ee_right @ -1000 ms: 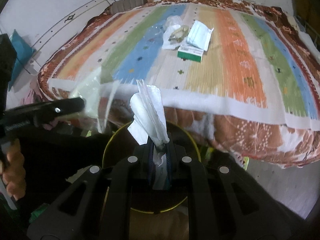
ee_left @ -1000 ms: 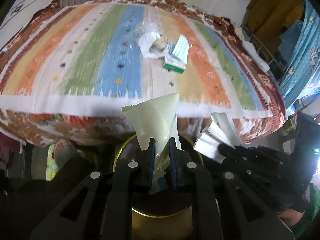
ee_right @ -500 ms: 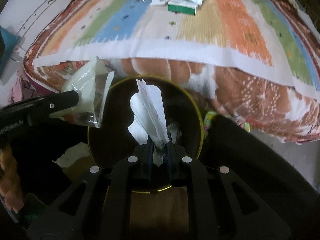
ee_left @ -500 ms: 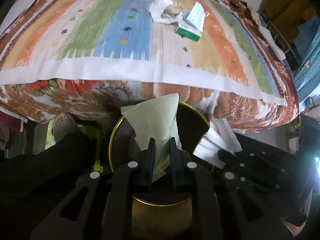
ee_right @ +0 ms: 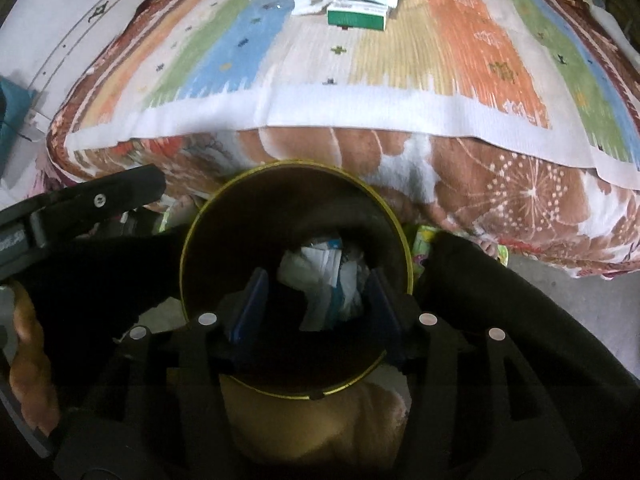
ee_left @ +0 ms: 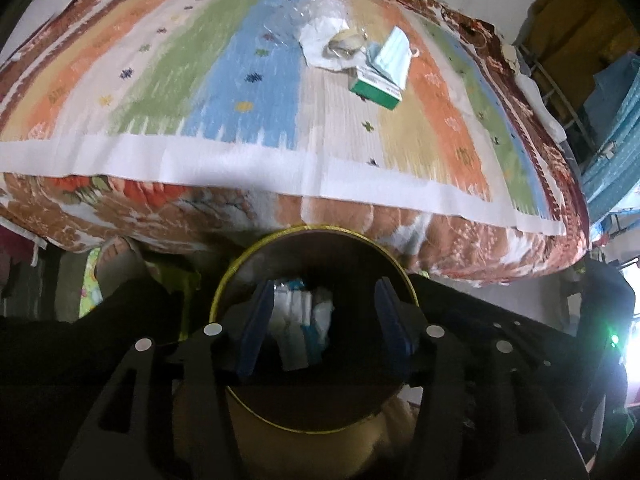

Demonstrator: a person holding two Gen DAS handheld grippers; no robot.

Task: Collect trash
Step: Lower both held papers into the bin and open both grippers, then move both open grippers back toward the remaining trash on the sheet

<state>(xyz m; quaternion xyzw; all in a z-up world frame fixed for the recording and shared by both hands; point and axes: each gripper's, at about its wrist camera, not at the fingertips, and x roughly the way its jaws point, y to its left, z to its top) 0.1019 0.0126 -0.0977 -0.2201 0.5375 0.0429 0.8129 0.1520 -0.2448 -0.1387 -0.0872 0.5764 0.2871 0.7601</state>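
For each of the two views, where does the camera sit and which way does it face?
Left wrist: on the left gripper, looking down into the bin, bed beyond; own open fingers show.
Right wrist: on the right gripper, above the same bin; own open fingers, the left gripper and a hand show.
Shared: bin, bed, green box.

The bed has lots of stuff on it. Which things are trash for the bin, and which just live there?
For the job:
- round bin
- green box
- face mask
- crumpled wrapper
- paper already in the bin

Just there:
- striped blanket
- flowery quilt
- blue curtain
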